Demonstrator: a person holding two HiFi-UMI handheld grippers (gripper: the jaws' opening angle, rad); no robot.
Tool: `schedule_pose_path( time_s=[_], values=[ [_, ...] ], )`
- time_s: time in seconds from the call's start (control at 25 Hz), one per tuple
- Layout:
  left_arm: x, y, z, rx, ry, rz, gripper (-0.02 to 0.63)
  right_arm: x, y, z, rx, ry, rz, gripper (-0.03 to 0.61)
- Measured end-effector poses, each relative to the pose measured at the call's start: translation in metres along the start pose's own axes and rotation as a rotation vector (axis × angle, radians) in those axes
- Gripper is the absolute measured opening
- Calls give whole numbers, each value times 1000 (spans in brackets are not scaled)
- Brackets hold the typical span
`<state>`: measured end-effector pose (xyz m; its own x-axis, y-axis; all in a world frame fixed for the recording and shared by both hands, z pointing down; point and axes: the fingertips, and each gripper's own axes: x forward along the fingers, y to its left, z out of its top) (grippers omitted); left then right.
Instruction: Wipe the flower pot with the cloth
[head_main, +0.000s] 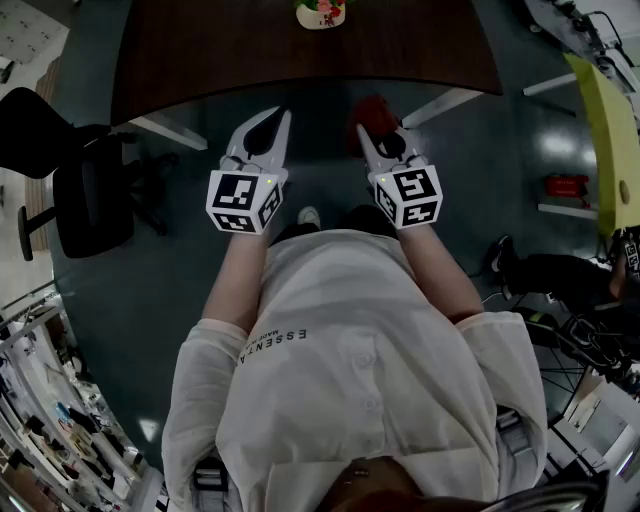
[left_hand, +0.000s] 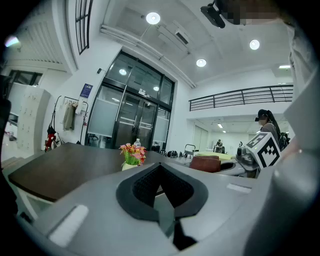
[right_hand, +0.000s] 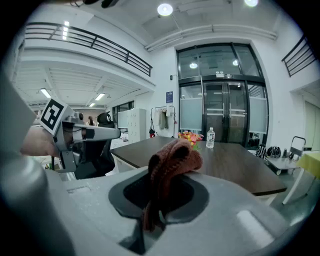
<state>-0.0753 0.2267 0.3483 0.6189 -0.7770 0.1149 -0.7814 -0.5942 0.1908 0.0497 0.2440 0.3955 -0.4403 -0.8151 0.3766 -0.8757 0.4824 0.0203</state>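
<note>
Table (head_main: 300, 50), dark wood, fills the top of the head view. Person stands back from its near edge, so nothing is in reach: reads as approach, wiping not begun. Left gripper (left_hand: 161, 172), centre left of the head view, has its jaws pressed together on nothing, likely free to steady the pot later. Right gripper (head_main: 368, 135), centre right, pinches the reddish cloth (right_hand: 172, 160). A bunched wad sticks out past the tips, probably so fabric meets the pot first. Flower pot (head_main: 321, 13), pale with pink and yellow flowers, sits at top centre on the table's far side, well apart from both grippers. Head view gives the gap to the table and the grippers side by side. Only the gripper views show jaw state. Right gripper view adds a water bottle (right_hand: 210, 137) just right of the flowers, not seen in the head view.
</note>
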Motion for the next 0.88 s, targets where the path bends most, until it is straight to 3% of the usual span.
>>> schedule_pose_path(
  time_s=[0.4, 0.88],
  values=[
    [11, 2, 0, -9, 4, 5, 15, 3, -12, 0, 15, 3, -4, 48],
    [37, 10, -17, -34, 51, 24, 15, 20, -41, -19, 120, 43, -4, 49]
  ],
)
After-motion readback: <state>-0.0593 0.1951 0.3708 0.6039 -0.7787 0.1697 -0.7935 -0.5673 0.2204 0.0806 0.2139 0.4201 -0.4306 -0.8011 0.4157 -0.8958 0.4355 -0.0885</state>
